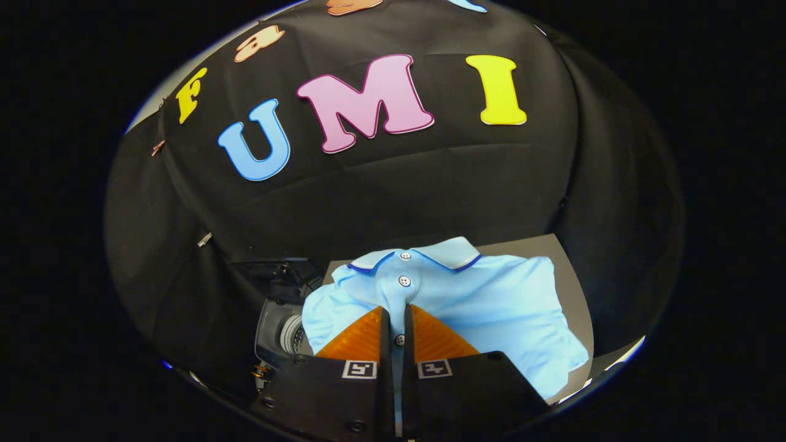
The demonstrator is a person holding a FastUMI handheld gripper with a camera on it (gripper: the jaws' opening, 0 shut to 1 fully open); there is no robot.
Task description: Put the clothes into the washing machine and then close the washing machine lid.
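A light blue polo shirt (485,301) with a dark-edged collar and white buttons hangs from my gripper (397,319). Both fingers are pressed together on the shirt's button placket, with a strip of the cloth running down between them. The shirt drapes ahead of the fingers and to their right, over a grey surface (571,307). To the left of the fingers and lower down is the washing machine (284,331), a dark body with a round grey metal drum opening partly covered by the shirt's sleeve. Its lid is hard to make out.
The booth's black cloth wall (430,184) rises close behind the shirt and the machine. The grey surface reaches to the right past the shirt's hem. A dark box-like shape (276,276) stands behind the washing machine.
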